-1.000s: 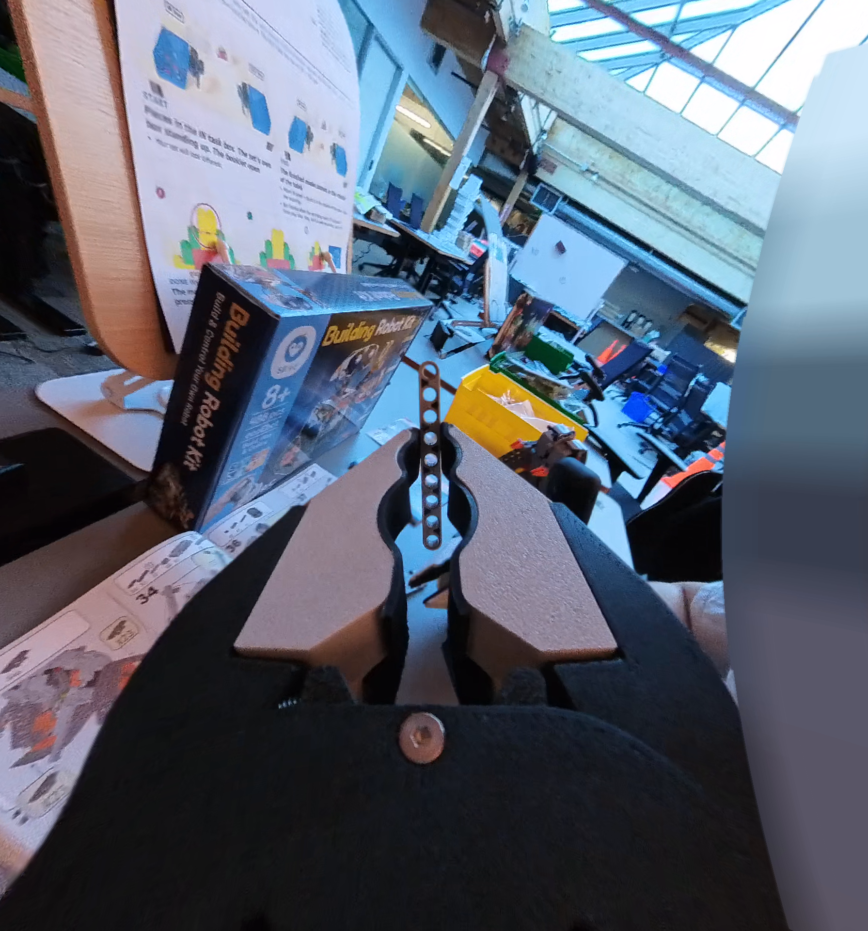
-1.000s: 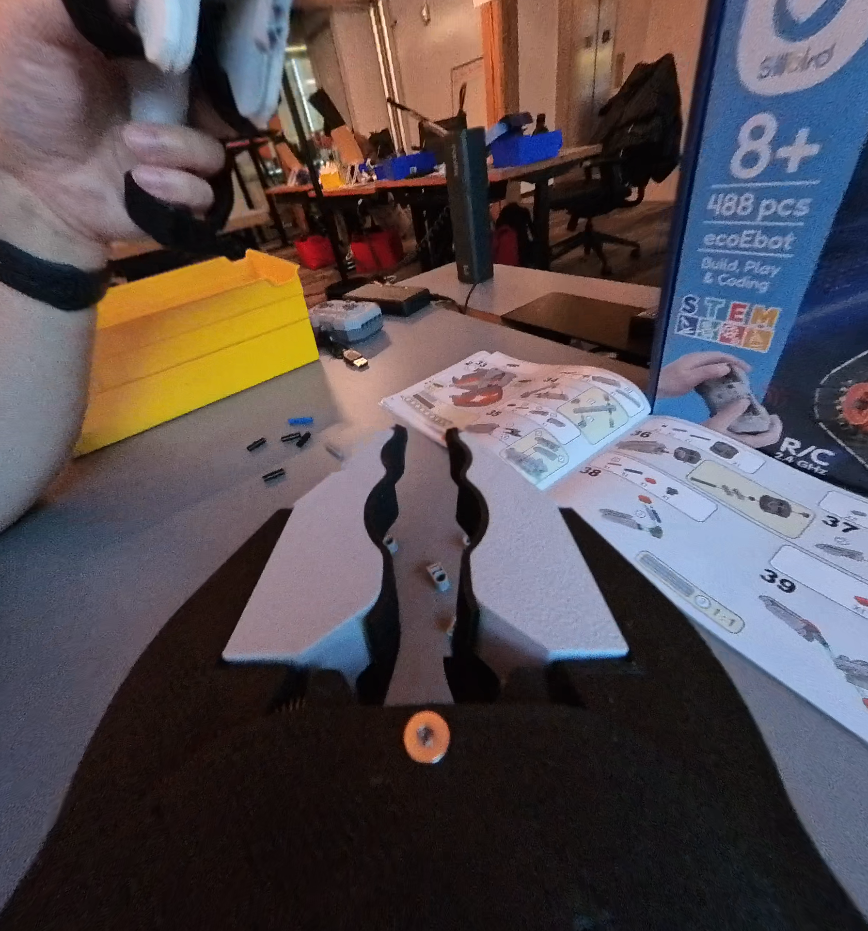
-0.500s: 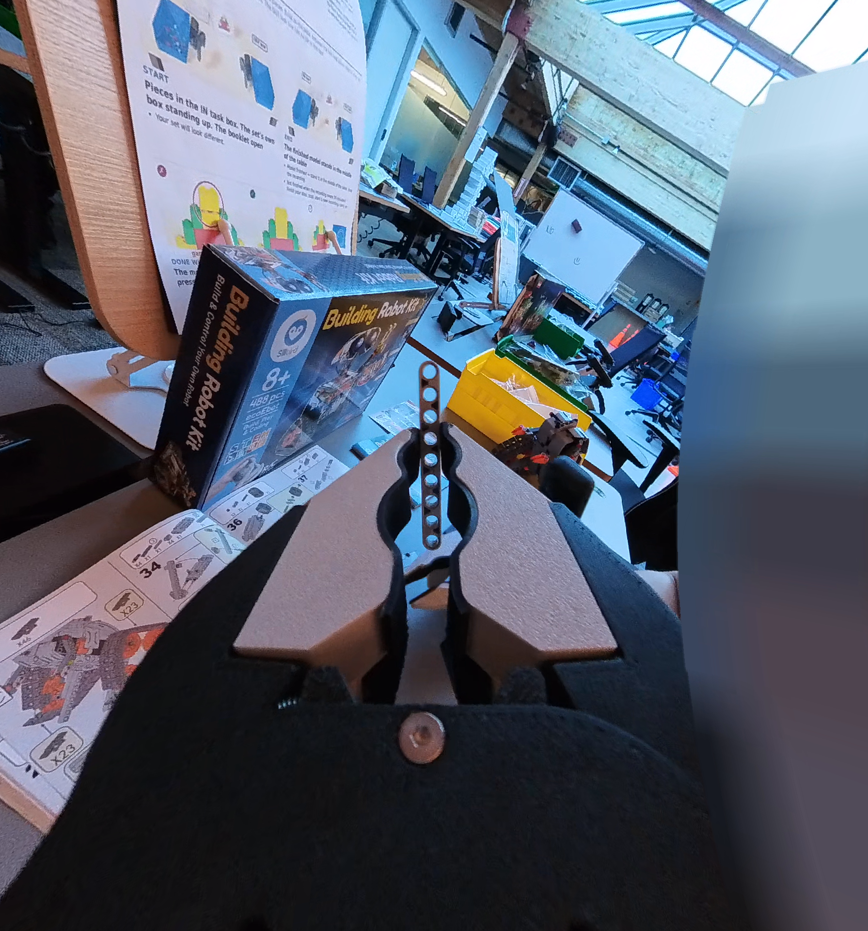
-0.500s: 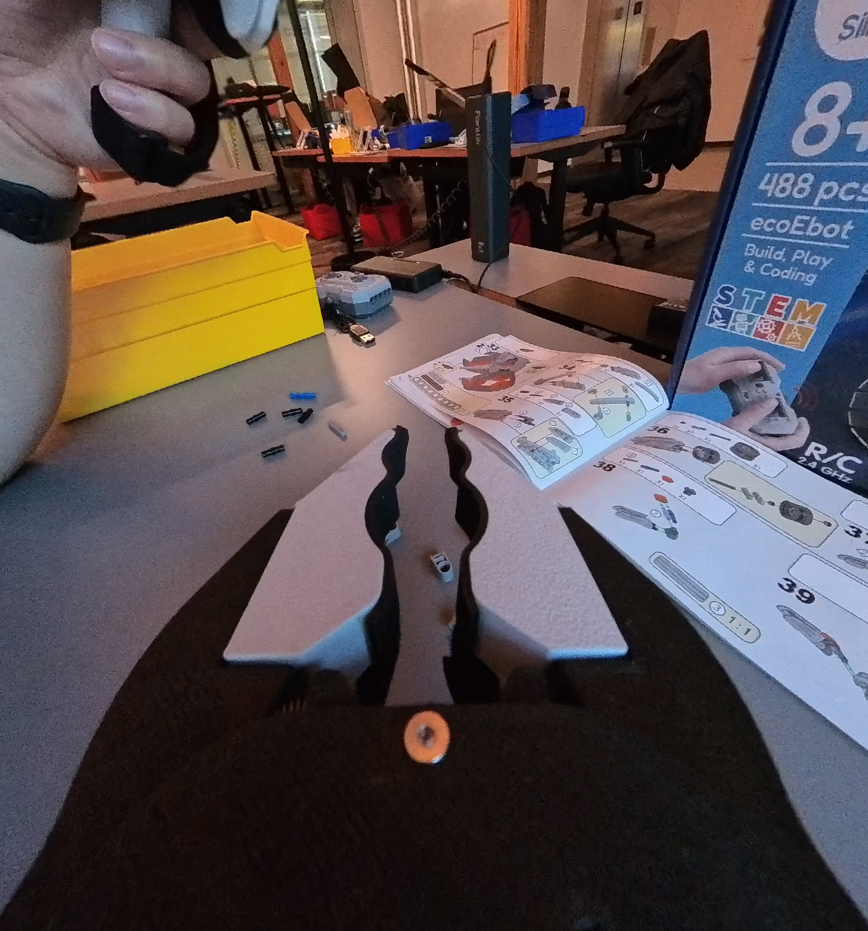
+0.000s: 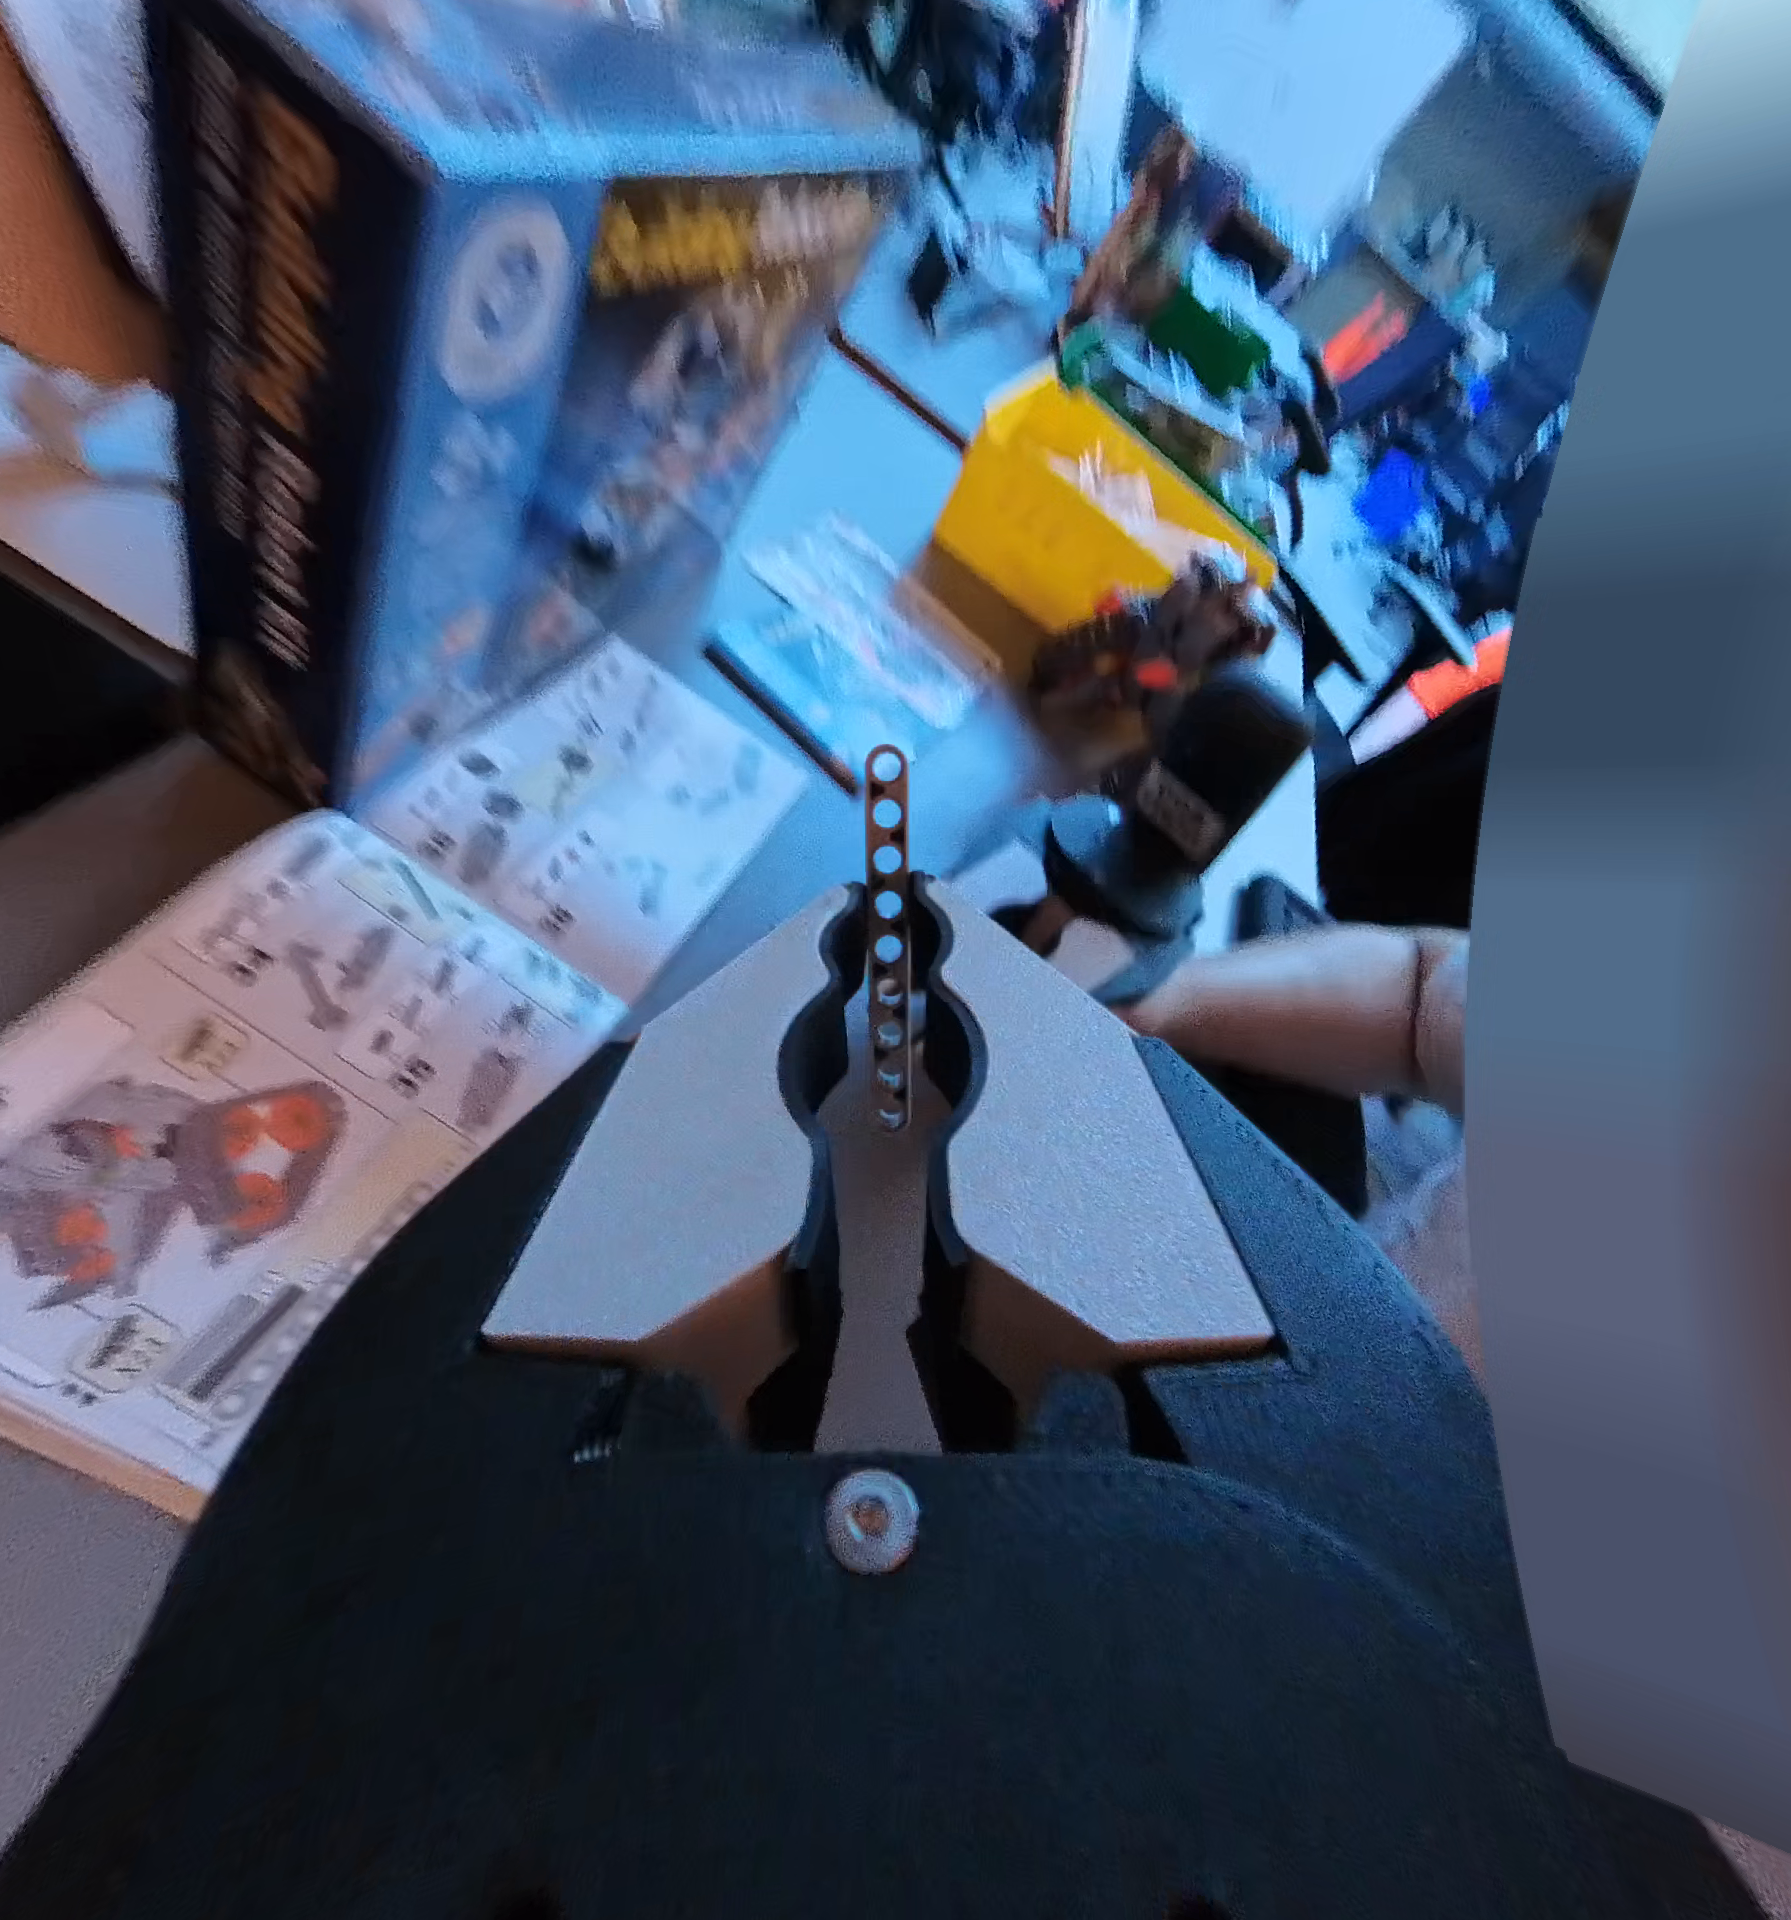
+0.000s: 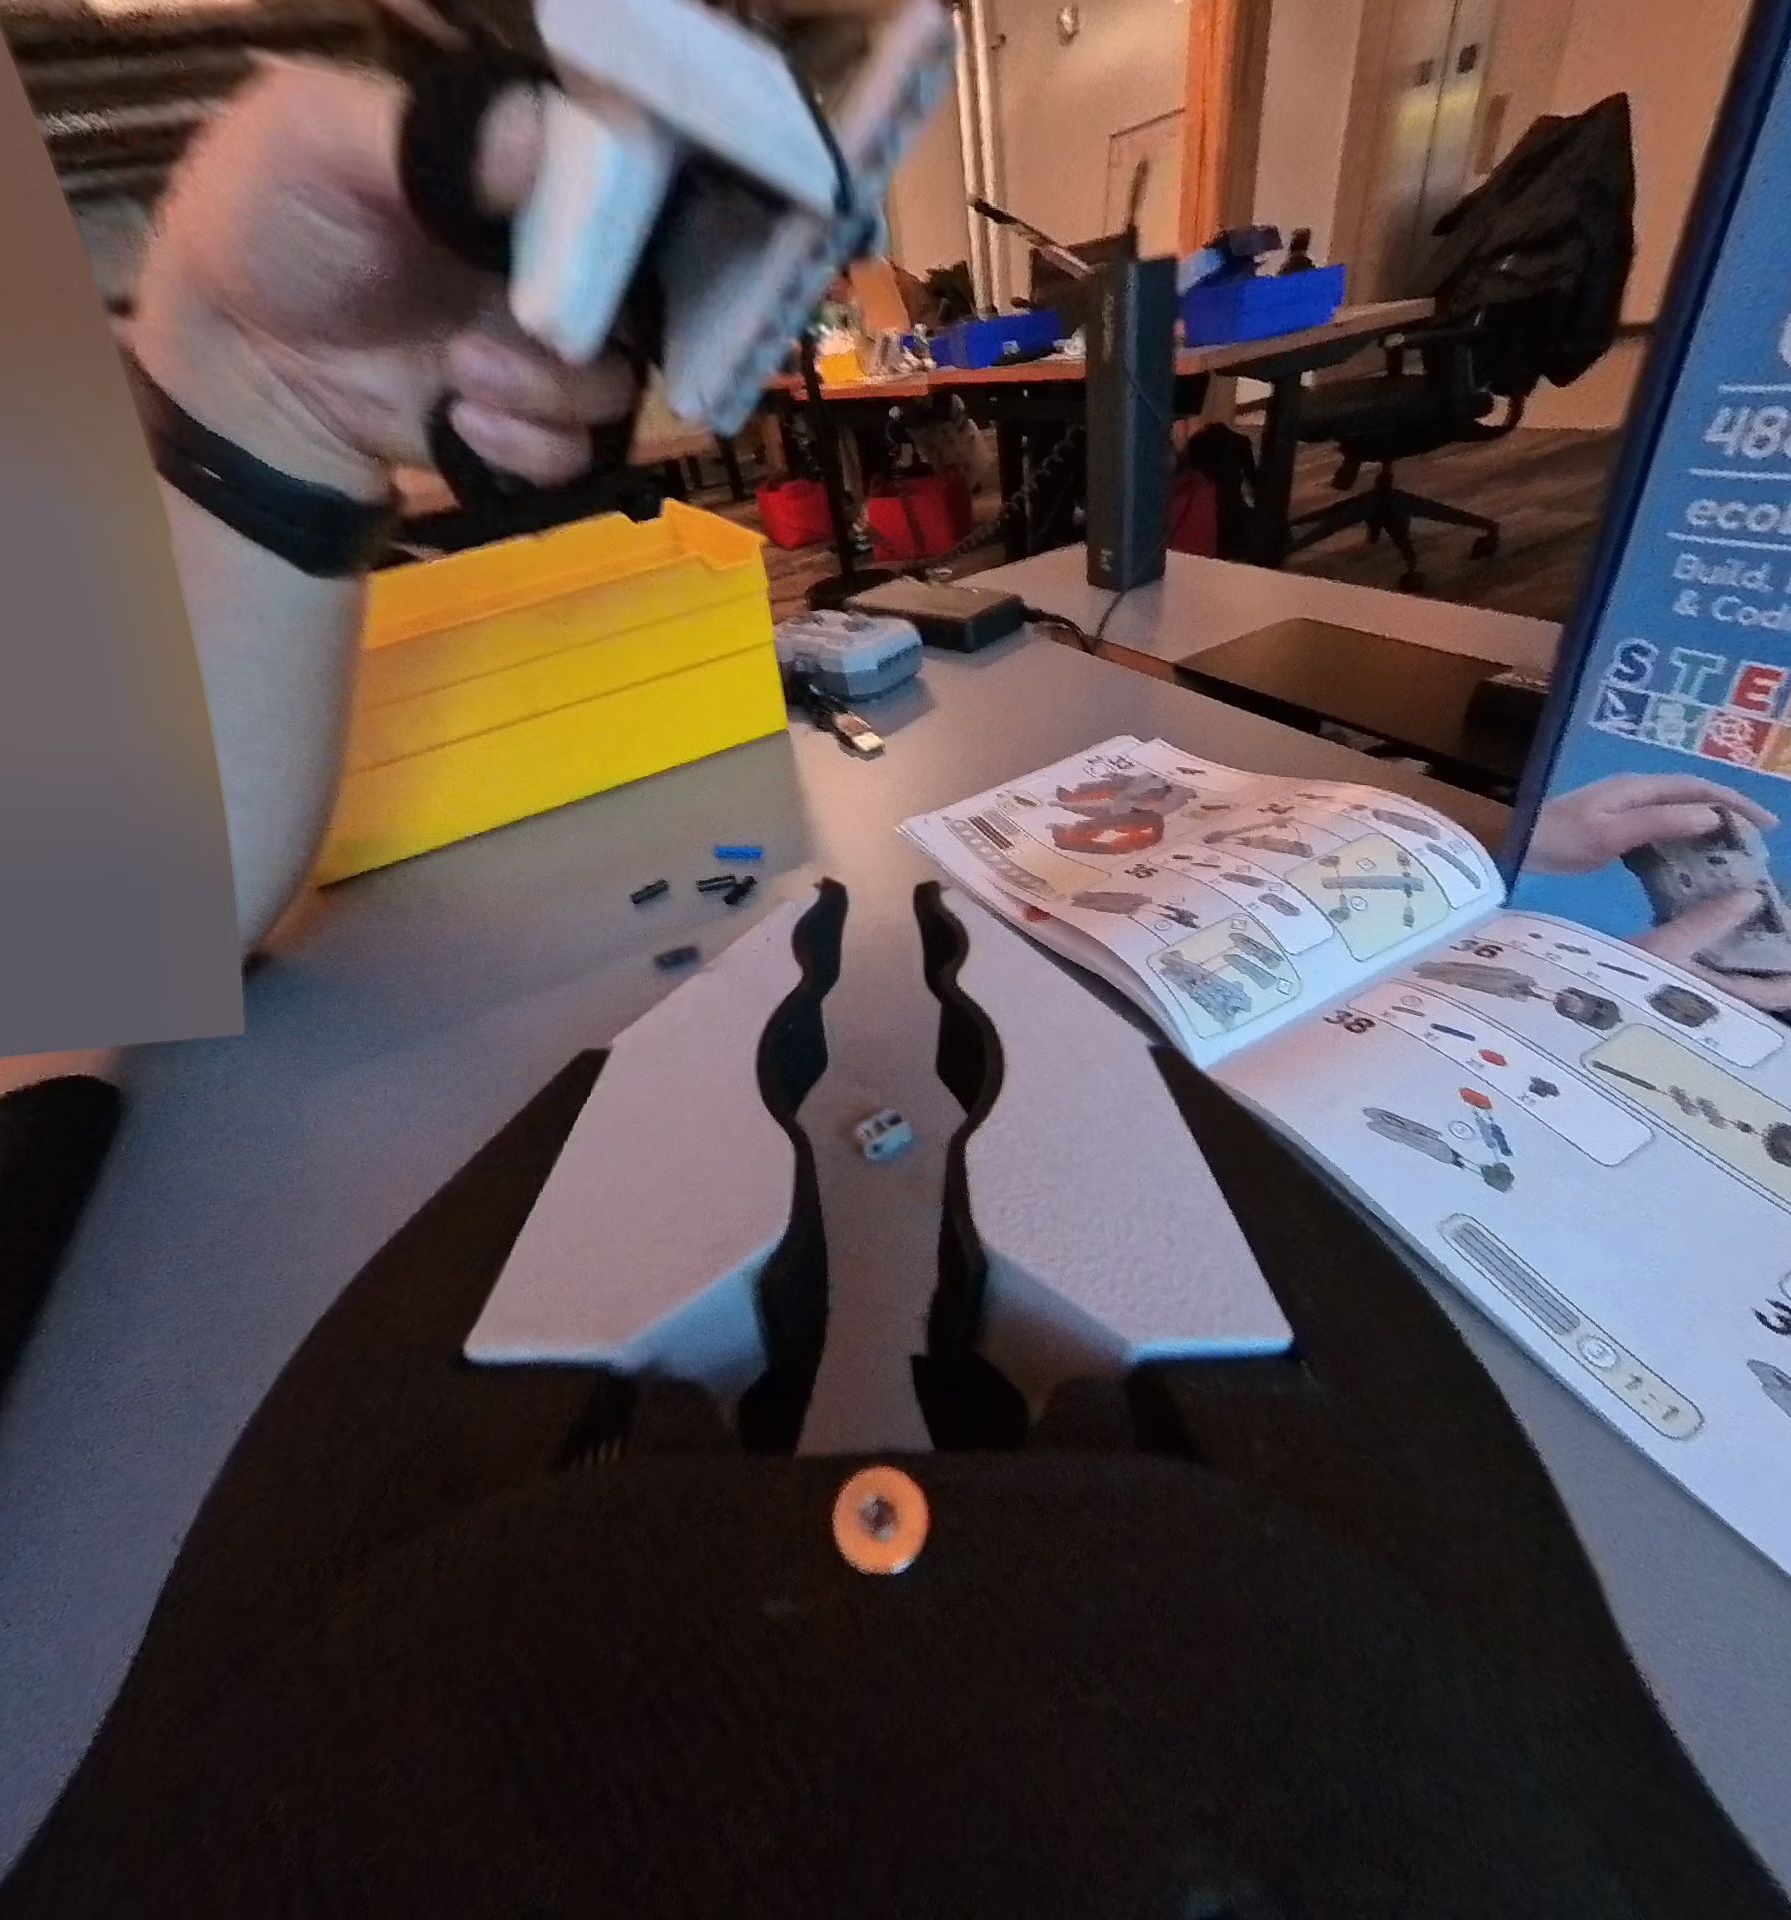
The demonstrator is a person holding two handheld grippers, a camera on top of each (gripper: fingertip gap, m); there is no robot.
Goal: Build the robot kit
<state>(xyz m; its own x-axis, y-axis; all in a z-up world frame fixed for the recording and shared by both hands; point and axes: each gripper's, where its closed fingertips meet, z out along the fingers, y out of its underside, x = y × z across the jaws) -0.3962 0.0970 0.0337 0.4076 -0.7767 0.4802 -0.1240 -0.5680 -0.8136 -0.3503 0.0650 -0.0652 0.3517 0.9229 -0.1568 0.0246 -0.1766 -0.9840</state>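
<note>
My left gripper [image 5: 887,896] is shut on a thin dark beam with a row of holes [image 5: 887,831], which stands upright and sticks out past the fingertips. The view is blurred by motion. In the right wrist view the left gripper [image 6: 849,156] shows at top left, held by a hand above the table, with the beam in it. My right gripper [image 6: 875,894] is open and empty, low over the grey table [image 6: 455,1018]. A small grey piece [image 6: 883,1132] lies on the table between its fingers. Several small black pins [image 6: 709,888] and a blue pin [image 6: 740,850] lie just ahead to the left.
An open instruction booklet [image 6: 1338,987] lies right of the right gripper, in front of a tall blue kit box [image 6: 1722,468]. A yellow bin [image 6: 558,675] stands at the back left, with a grey electronic unit [image 6: 849,649] and its cable beside it. A partly built model [image 5: 1151,644] stands by the bin. The left gripper's tips are roughly 12 cm from the right gripper's.
My left gripper has swung down and towards the table with the beam, and it now shows lower in the right view. The right gripper has shifted slightly, with the grey piece still between its fingers.
</note>
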